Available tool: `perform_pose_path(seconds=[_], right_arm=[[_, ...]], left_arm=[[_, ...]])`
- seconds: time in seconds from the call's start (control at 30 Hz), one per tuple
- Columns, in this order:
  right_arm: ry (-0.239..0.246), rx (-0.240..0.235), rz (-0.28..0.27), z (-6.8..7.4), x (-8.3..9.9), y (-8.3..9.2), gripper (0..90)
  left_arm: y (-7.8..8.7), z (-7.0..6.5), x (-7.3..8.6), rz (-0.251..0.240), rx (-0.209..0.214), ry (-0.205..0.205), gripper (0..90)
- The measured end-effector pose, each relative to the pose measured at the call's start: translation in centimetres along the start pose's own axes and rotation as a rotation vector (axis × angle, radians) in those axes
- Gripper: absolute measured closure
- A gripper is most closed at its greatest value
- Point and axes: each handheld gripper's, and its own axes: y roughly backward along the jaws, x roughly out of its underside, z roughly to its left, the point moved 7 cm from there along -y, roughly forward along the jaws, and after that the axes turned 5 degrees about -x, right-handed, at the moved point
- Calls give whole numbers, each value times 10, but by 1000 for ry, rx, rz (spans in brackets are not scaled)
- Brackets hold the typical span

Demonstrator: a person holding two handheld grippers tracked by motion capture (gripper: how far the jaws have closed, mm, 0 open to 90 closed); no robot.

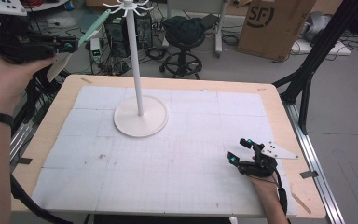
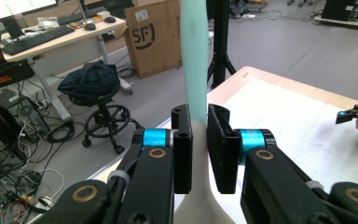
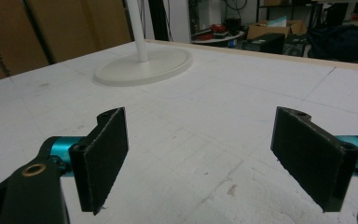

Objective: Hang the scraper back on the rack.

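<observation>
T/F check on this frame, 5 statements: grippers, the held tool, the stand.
1. The left gripper is shut on the spatula. True.
2. The right gripper is shut. False: its jaws stand wide apart with nothing between them.
3. The white stand lies on its side. False: it stands upright on its round base on the white mat.
4. The spatula's blade is pale green. True.
5. The right gripper is raised off the table beside the stand's top. False: it sits low over the mat near the table's right edge.

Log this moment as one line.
left gripper: shut on spatula, raised beside stand | right gripper: open, low over mat
</observation>
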Motion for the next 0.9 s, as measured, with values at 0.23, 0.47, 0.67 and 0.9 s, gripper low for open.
perform_pose_path(seconds=[0.23,0.47,0.67,0.9], right_arm=[[2,1,1,0,0,0,180],[0,-1,2,0,0,0,180],[1,-2,4,0,0,0,180],[10,0,9,1,1,0,179]], left_arm=[[-9,-2,9,-11,-16,31,588],[-18,-13,51,-23,-82,-13,296],[-23,-39,108,-74,6,-15,234],[-21,-69,173,-142,58,-22,218]])
